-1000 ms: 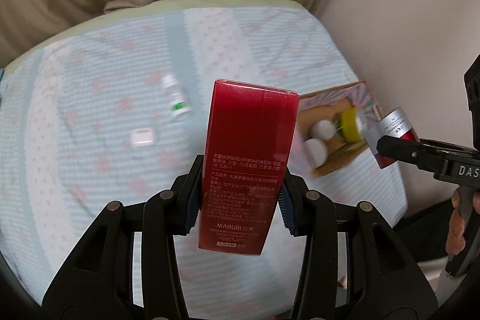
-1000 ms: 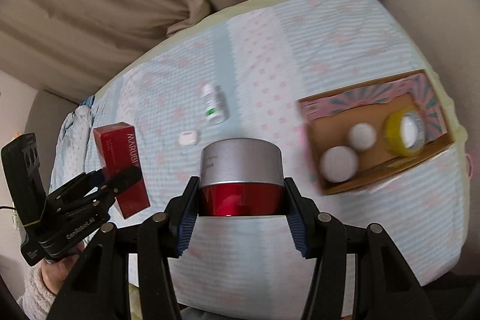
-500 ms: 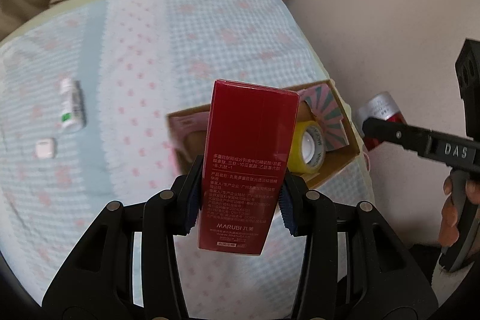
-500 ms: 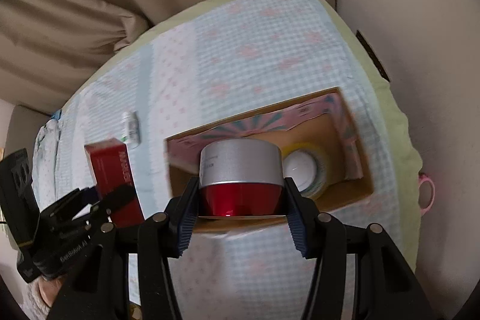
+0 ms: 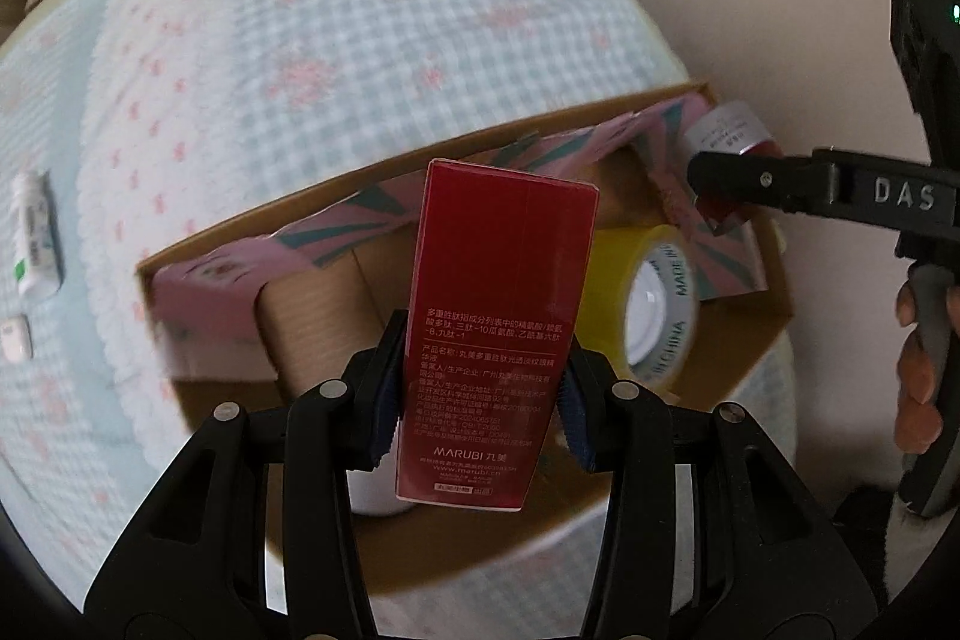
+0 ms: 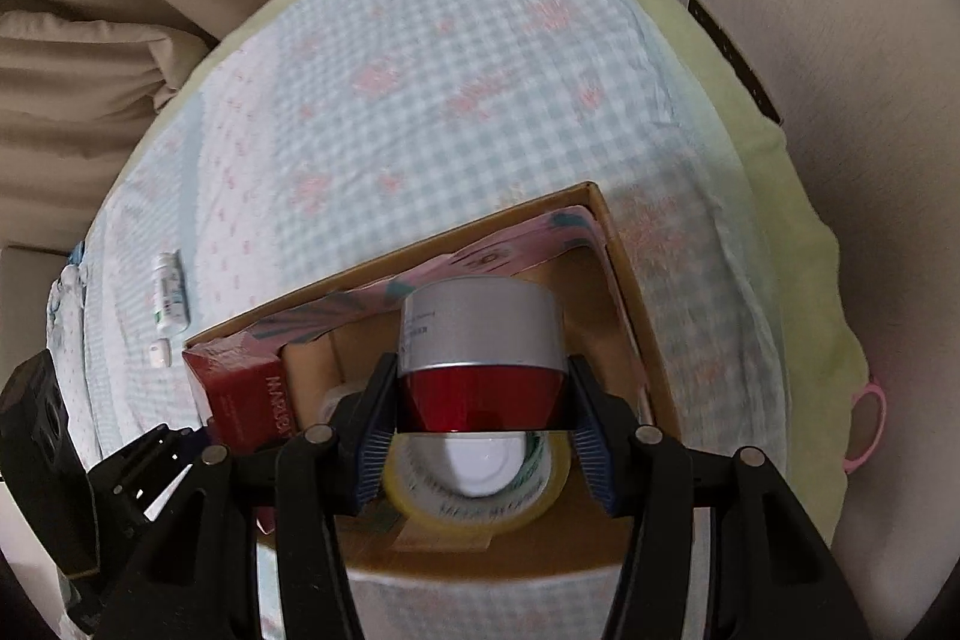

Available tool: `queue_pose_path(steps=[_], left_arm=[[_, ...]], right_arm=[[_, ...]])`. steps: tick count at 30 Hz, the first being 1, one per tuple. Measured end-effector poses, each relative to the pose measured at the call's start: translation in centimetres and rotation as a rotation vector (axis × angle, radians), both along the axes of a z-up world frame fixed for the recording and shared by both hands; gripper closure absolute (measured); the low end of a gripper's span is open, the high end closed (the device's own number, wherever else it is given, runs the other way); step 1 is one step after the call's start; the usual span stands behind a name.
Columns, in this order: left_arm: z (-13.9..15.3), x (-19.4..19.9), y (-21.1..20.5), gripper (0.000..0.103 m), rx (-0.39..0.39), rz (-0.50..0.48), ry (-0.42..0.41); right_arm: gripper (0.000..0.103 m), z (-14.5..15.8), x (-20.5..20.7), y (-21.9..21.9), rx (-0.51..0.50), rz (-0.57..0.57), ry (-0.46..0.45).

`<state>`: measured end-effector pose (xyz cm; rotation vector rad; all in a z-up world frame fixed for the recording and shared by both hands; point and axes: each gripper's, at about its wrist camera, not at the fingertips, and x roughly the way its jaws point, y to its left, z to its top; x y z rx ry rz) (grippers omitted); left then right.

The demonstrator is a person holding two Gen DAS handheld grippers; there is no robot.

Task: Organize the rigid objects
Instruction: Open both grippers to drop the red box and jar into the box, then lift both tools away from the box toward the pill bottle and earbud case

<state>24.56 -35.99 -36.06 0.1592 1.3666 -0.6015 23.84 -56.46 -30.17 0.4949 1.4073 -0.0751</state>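
Observation:
My left gripper (image 5: pixel 477 406) is shut on a tall red MARUBI carton (image 5: pixel 492 316) and holds it upright over the open cardboard box (image 5: pixel 372 172). My right gripper (image 6: pixel 483 421) is shut on a red jar with a silver lid (image 6: pixel 483 340), held over the right part of the same box (image 6: pixel 624 292). The carton also shows in the right wrist view (image 6: pixel 249 391), and the jar shows in the left wrist view (image 5: pixel 729 139). Inside the box lies a yellow tape roll (image 5: pixel 654 298) with a white round lid in its hole (image 6: pixel 489 460).
The box lies on a checked pink and blue bed cover (image 5: pixel 336 28). A small white bottle with a green label (image 5: pixel 36 235) and a small white case (image 5: pixel 13 343) lie on the cover left of the box. A wall (image 6: pixel 840 40) is close on the right.
Both grippers have moved right and closer to the box with their loads. The box has grown from a small shape at the side to fill the lower middle of both views.

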Motion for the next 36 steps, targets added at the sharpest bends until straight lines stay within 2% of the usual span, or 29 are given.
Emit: queue_pose_path(steps=[8, 11, 12, 13, 14, 15, 18, 25, 36], left_arm=[[-1.4, 1.0, -1.5, 0.062, 0.084, -0.106, 0.004], [-0.6, 1.5, -1.5, 0.061, 0.119, -0.119, -0.016], [-0.3, 1.6, -1.4, 0.053, 0.144, -0.13, -0.023], [-0.2, 1.6, -1.2, 0.043, 0.165, -0.138, -0.032], [0.0, 1.6, -1.1, 0.004, 0.19, -0.139, -0.045], [0.2, 1.6, -0.9, 0.0, 0.191, -0.134, -0.059], [0.5, 1.2, -0.1, 0.0, 0.168, -0.121, -0.032], [0.5, 0.1, 0.5, 0.0, 0.186, -0.11, -0.027], [3.4, -1.6, 1.5, 0.0, 0.166, -0.097, -0.069]], right_arm=[[0.053, -2.3, 0.8, -0.6, 0.037, 0.005, 0.041], [0.051, -2.9, 1.4, -0.4, 0.013, 0.03, 0.075], [0.035, -2.8, 1.4, -0.3, 0.001, 0.033, 0.08], [0.013, -2.7, 1.4, -0.4, 0.017, 0.032, 0.072], [0.0, -2.5, 1.4, -0.4, 0.046, 0.027, 0.06], [0.0, -2.4, 1.2, -0.4, 0.063, 0.02, 0.068], [0.0, -1.8, 0.7, -0.2, 0.095, 0.006, 0.03], [0.0, -0.8, -0.7, 0.3, 0.057, 0.012, -0.004], [0.0, 1.4, -1.9, 0.3, 0.028, 0.003, -0.031]])
